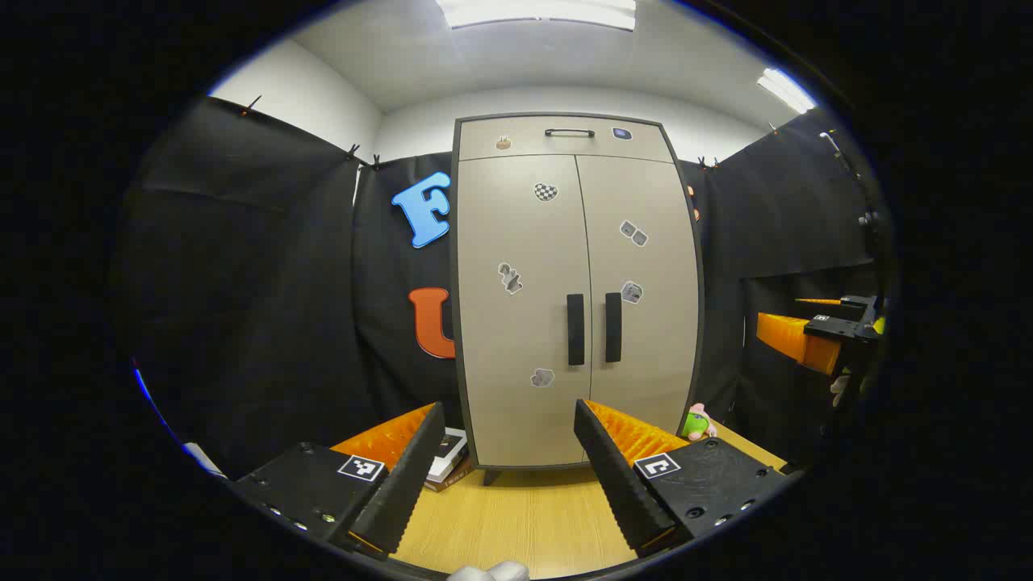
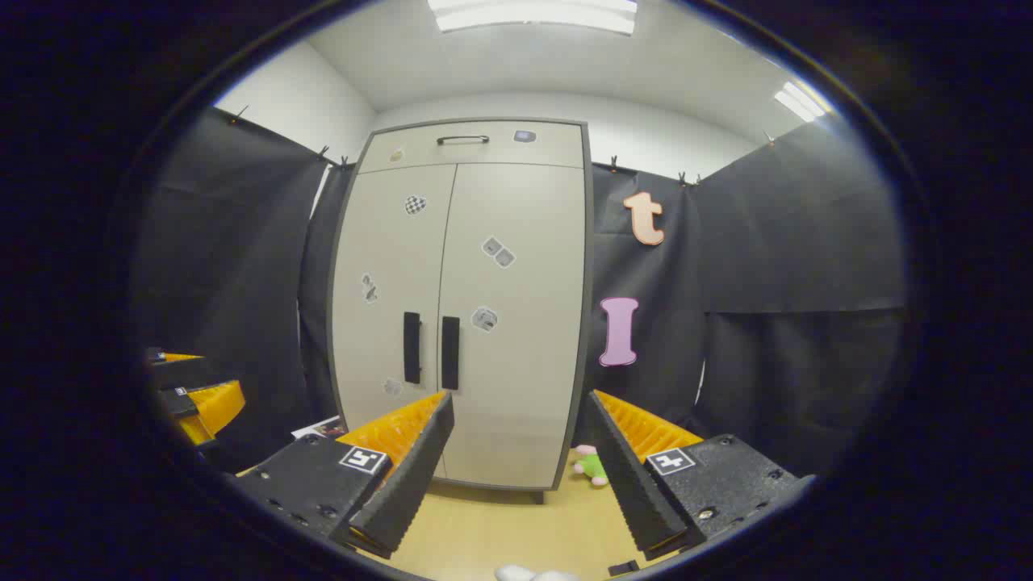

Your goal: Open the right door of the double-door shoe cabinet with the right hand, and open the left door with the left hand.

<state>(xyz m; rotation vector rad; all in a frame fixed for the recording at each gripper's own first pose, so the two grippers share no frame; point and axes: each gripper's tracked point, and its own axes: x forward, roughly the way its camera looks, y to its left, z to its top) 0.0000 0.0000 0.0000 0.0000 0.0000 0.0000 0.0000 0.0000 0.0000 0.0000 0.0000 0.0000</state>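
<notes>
- Black cloth walled the booth on both sides in the left gripper view, under a white ceiling with lit panels, and a pale wooden floor [image 1: 516, 516] ran forward between the fingers.
- The left gripper [image 1: 510, 420] stood with its two fingers spread wide apart and nothing held between them.
- The shoe cabinet [image 1: 575, 290] rose straight ahead, well beyond the fingertips, both doors closed.
- The left door [image 1: 516, 323] and right door [image 1: 646, 323] met at a seam above the gap between the fingers, each with a dark upright handle: the left handle [image 1: 575, 329] and the right handle [image 1: 613, 327] sat just beside each other.
- A drawer [image 1: 565, 135] with a dark pull topped the cabinet, and small stickers dotted the doors.
- Some books [image 1: 448, 464] lay by the cabinet's foot just beyond the left finger, and a soft toy [image 1: 697, 423] lay beyond the right finger.
- The right gripper [image 1: 815, 335] showed far off to the right, apart from the cabinet.

- In the right gripper view, the same cloth and ceiling framed the shoe cabinet [image 2: 464, 307], standing ahead and off toward the left finger, doors closed.
- The right gripper [image 2: 520, 407] had its fingers wide apart, holding nothing.
- The right handle [image 2: 449, 353] and left handle [image 2: 411, 347] stood above the left fingertip, not touched.
- The soft toy [image 2: 591, 466] lay on the floor between the fingers, close to the right one.
- The left gripper [image 2: 198, 399] appeared at the far left.
</notes>
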